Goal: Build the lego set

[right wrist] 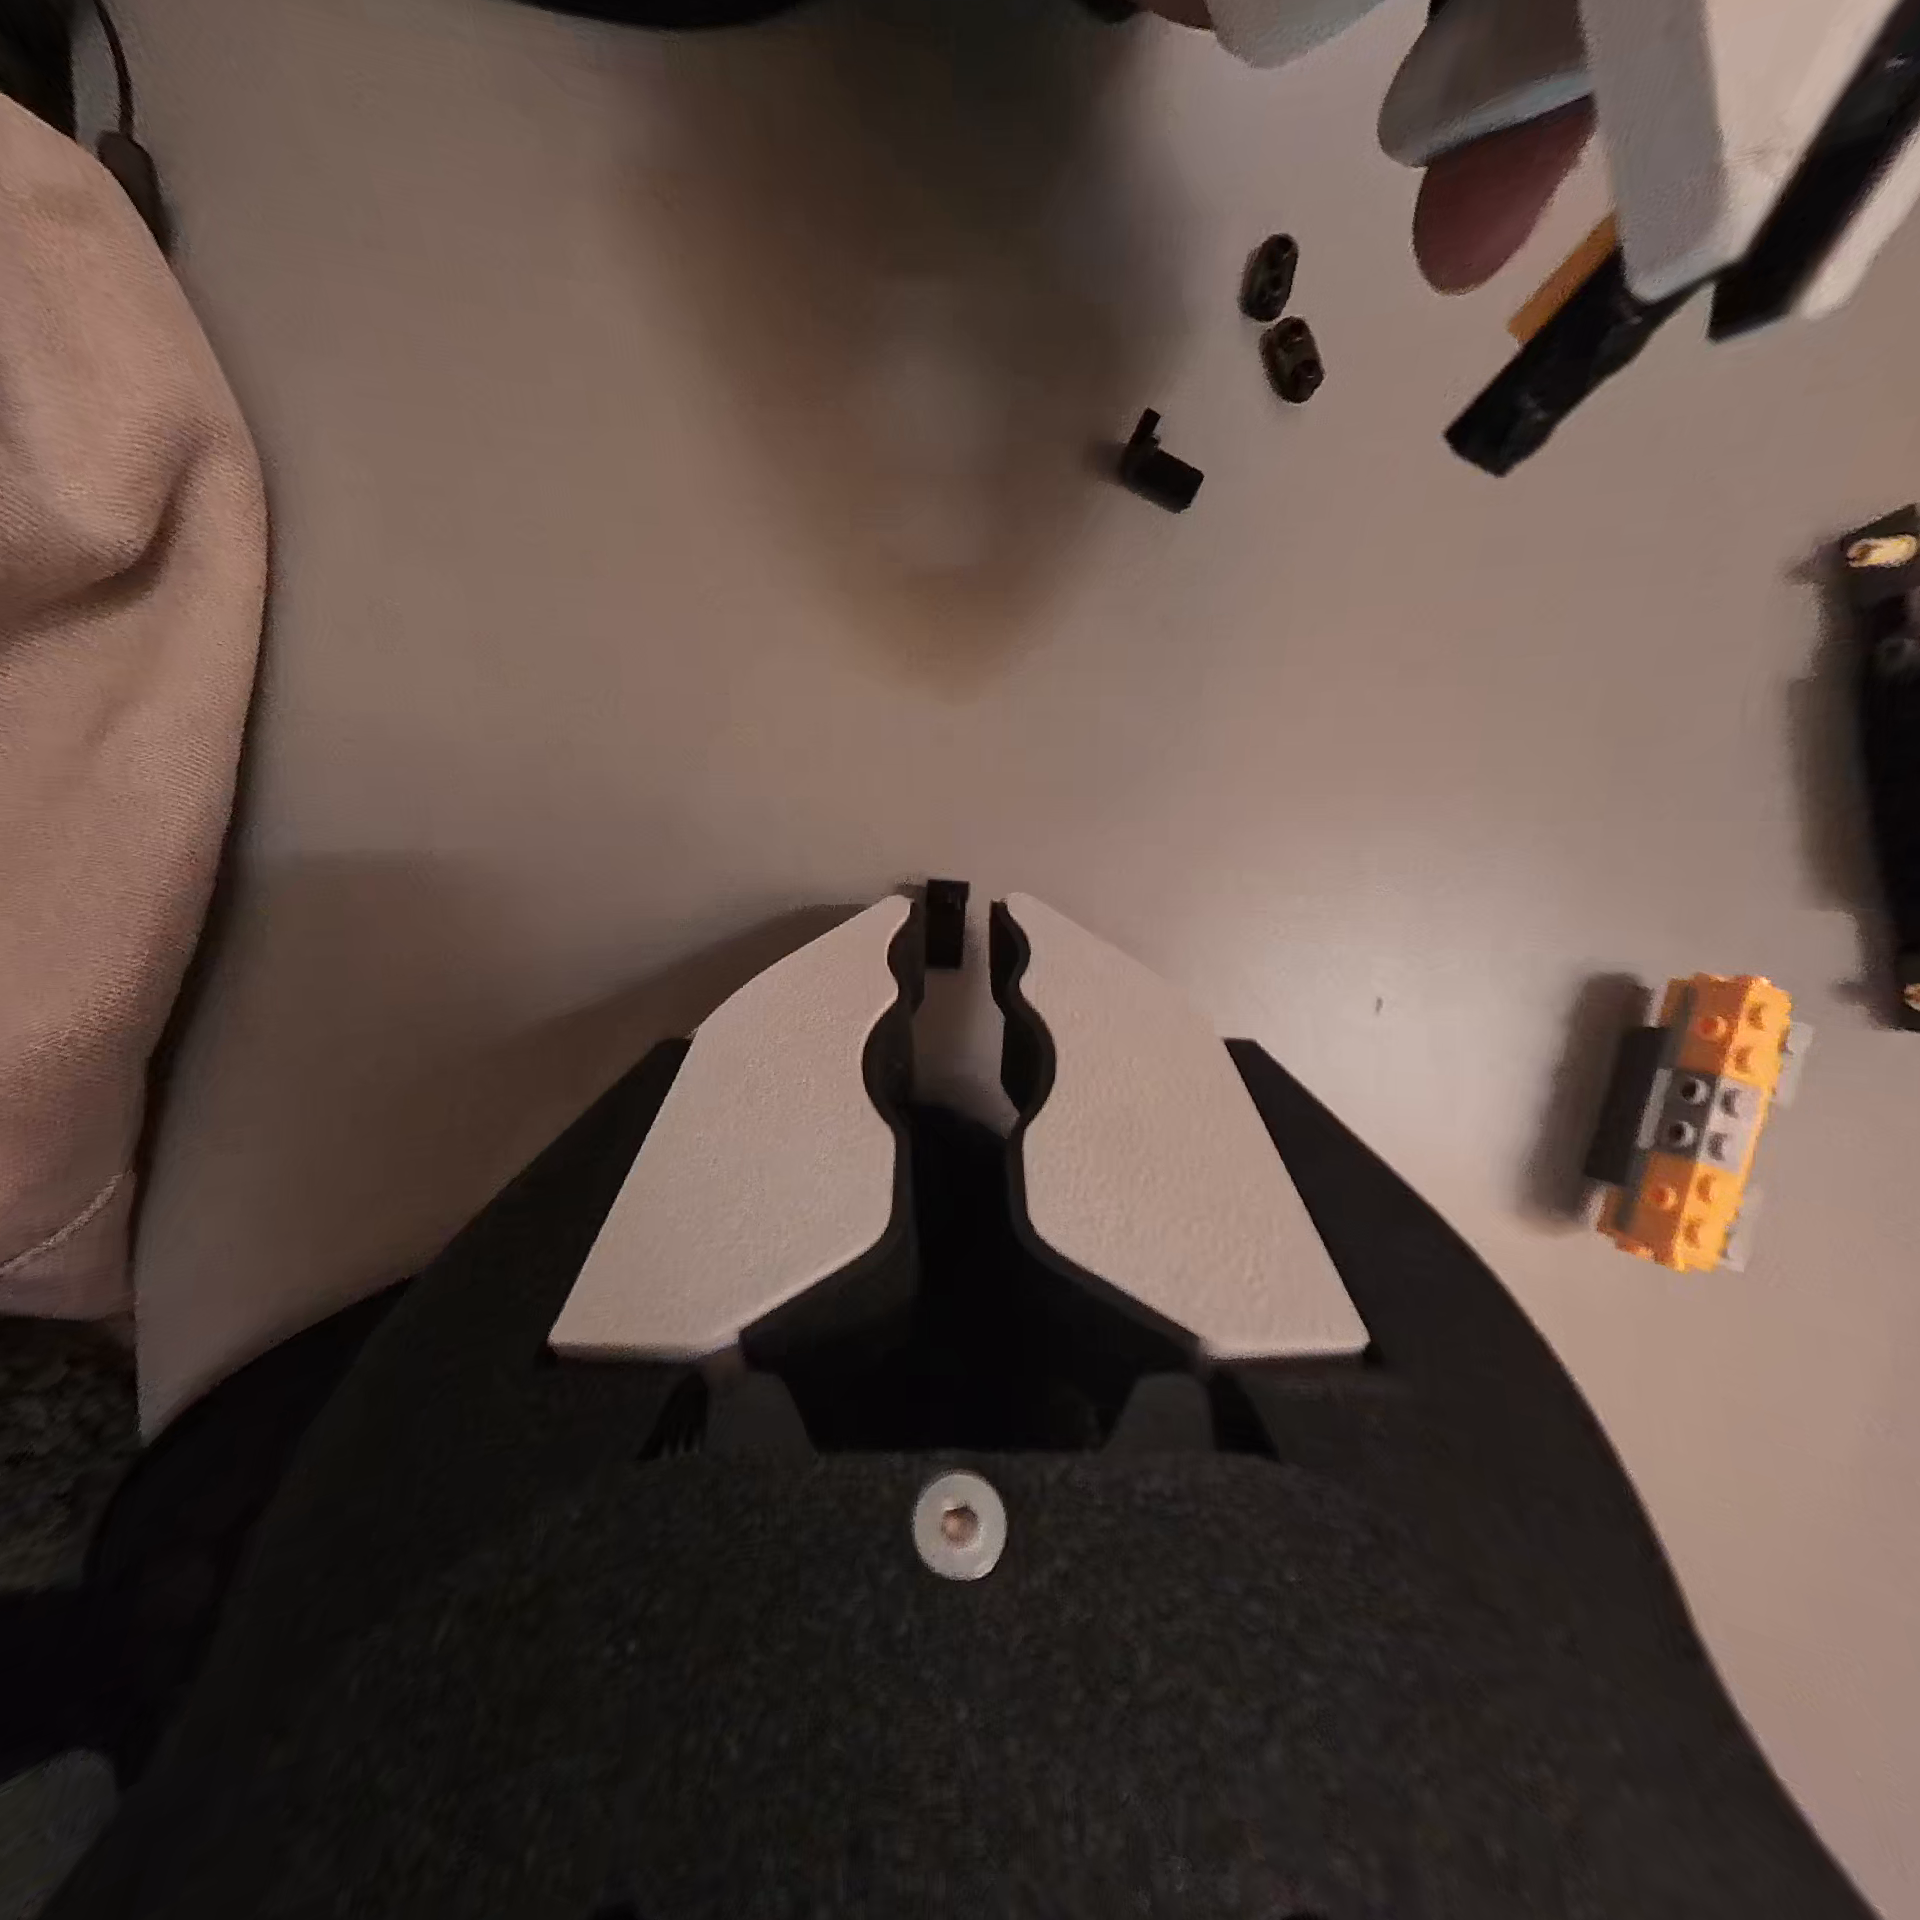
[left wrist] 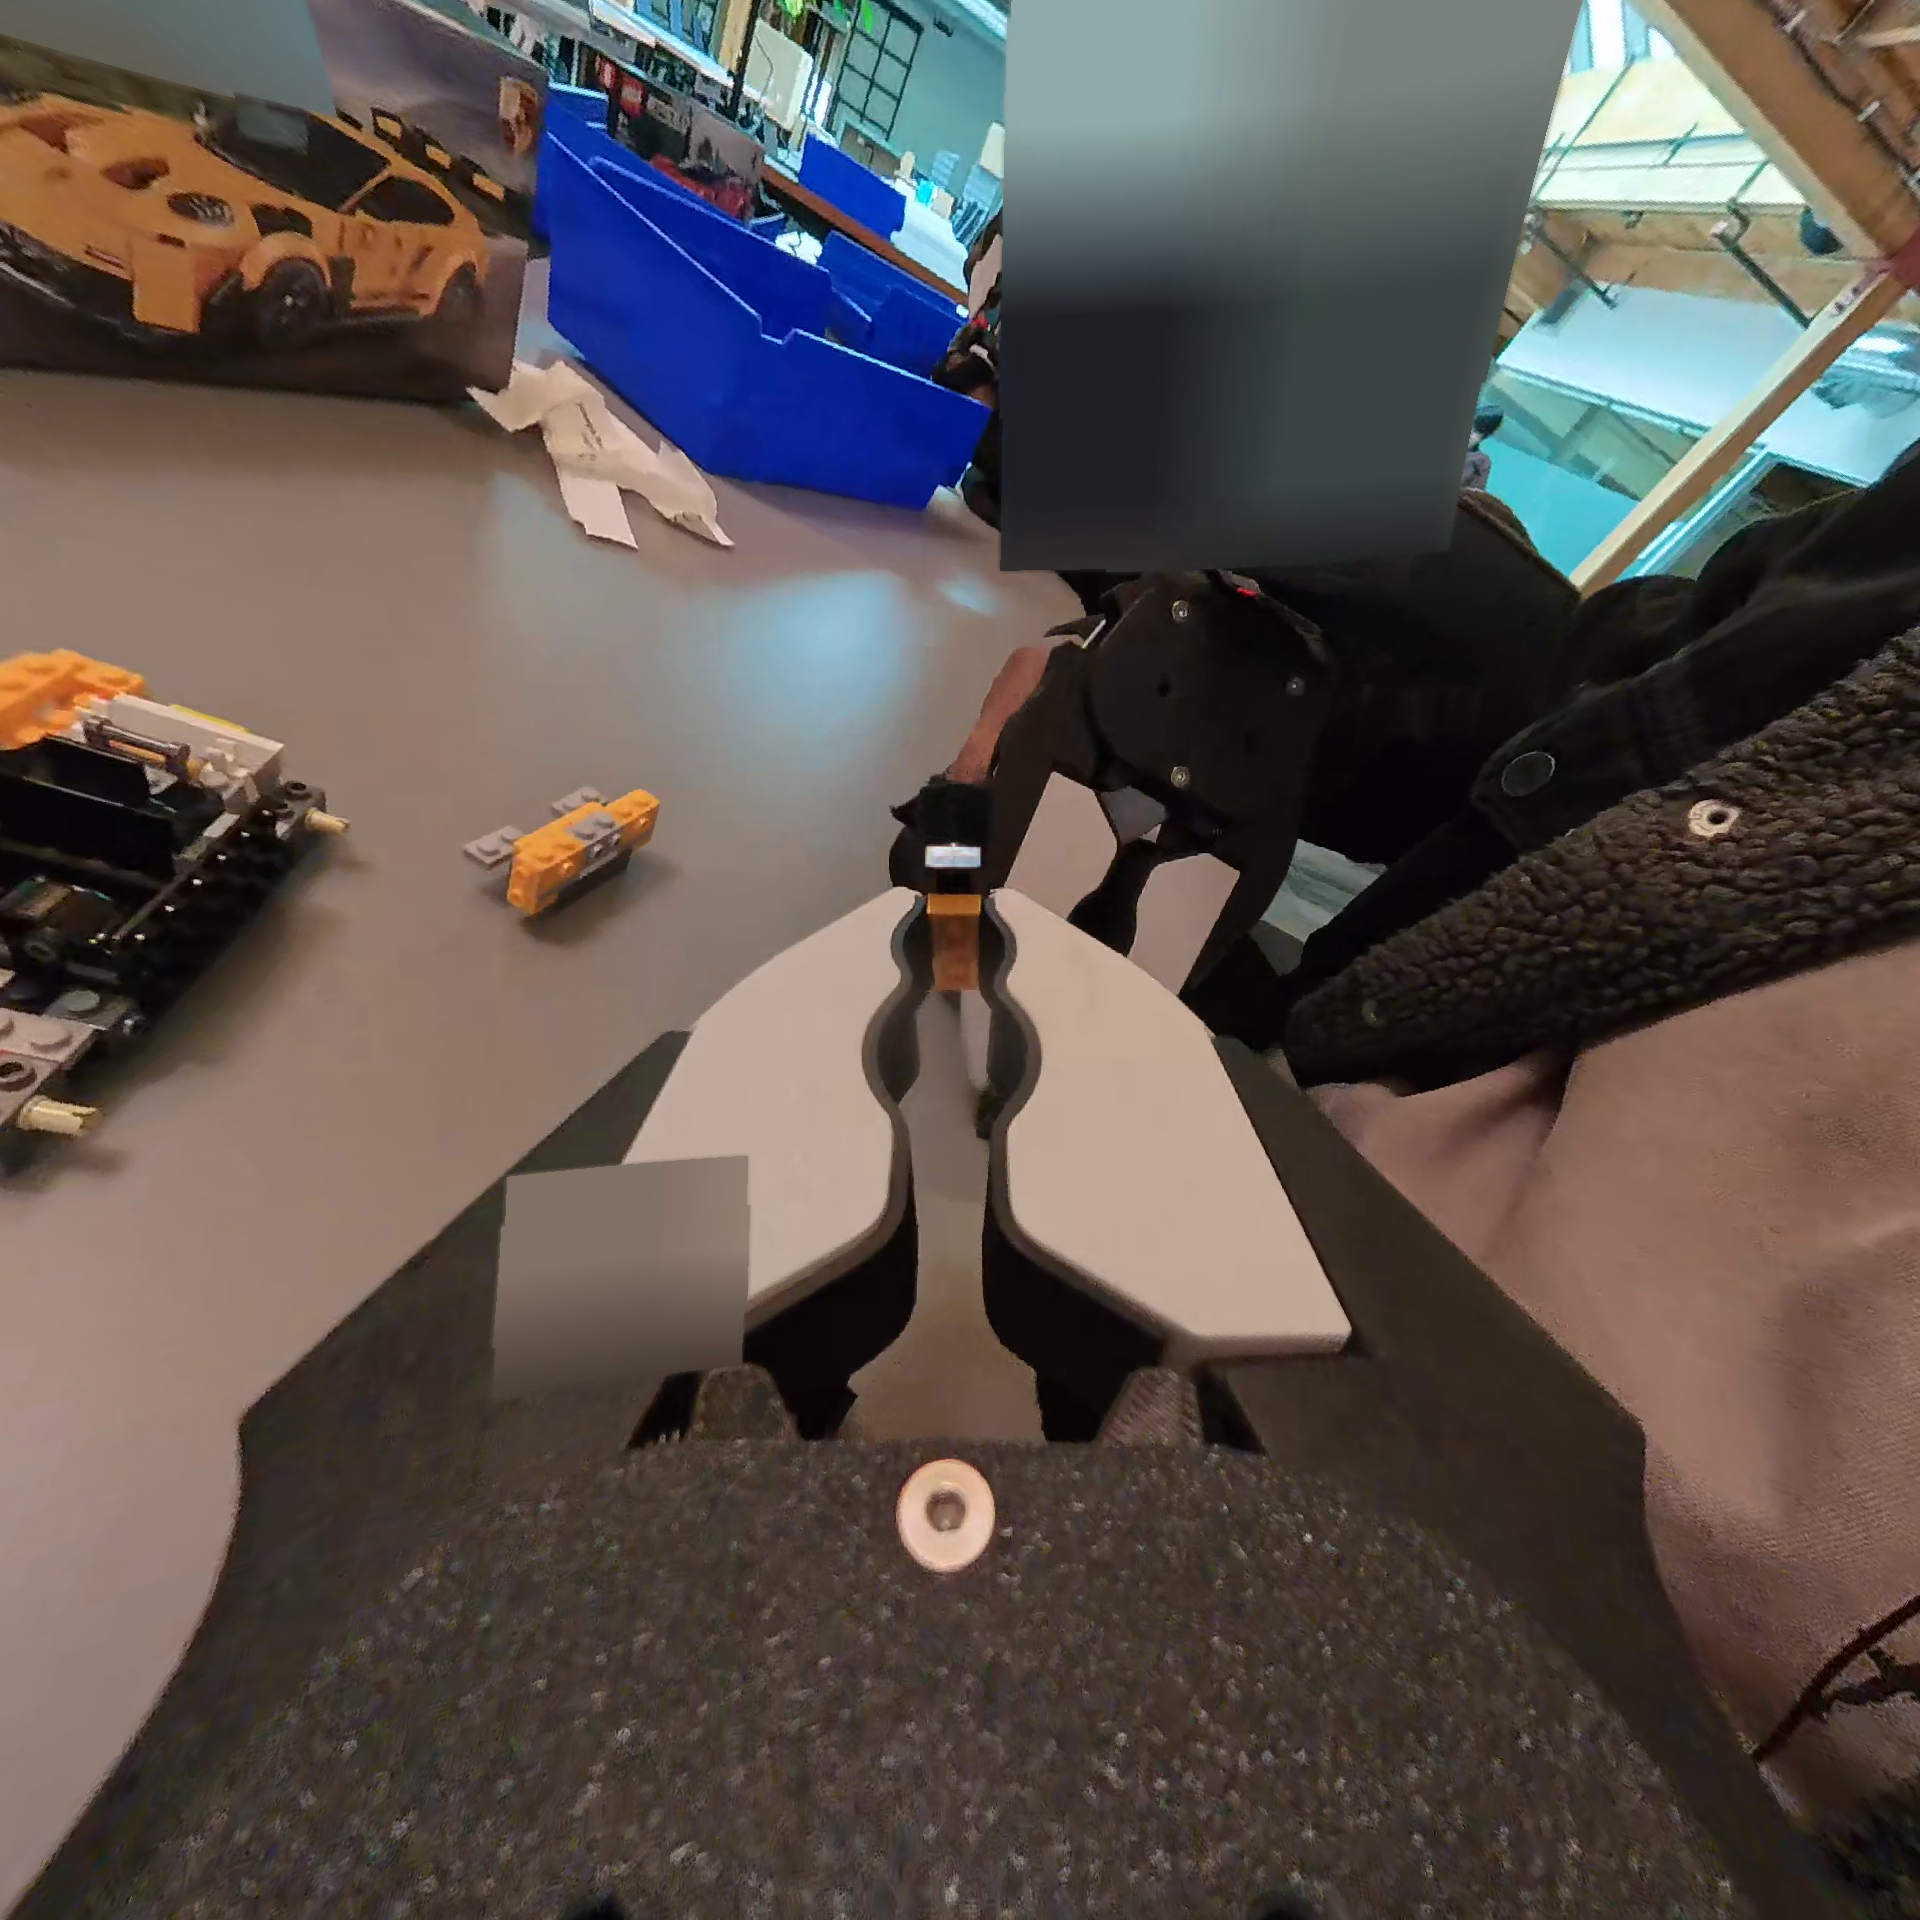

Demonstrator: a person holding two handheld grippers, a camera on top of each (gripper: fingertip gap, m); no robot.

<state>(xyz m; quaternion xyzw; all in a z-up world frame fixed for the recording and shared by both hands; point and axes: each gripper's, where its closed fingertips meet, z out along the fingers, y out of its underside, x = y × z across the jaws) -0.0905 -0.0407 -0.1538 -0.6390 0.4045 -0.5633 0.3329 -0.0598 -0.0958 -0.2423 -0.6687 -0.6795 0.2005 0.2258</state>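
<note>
A grey table (left wrist: 727, 665) carries the set's box (left wrist: 249, 208) with blue bins (left wrist: 748, 353) beside it. A black car chassis (left wrist: 114, 852) lies at the left, a small orange sub-assembly (left wrist: 582, 847) near it. The left gripper (left wrist: 951, 914) is clamped on an orange-and-black piece (left wrist: 951, 935). The right gripper (right wrist: 951, 914) pinches a small black piece (right wrist: 945, 925) above the table, with loose black bits (right wrist: 1283, 317) beyond.

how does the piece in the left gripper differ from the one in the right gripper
The left gripper is shut on an orange and black piece, longer and sticking out past the tips. The right gripper holds a small black piece, all black, sitting against one finger with a gap to the other. Both sit at the fingertips.
</note>
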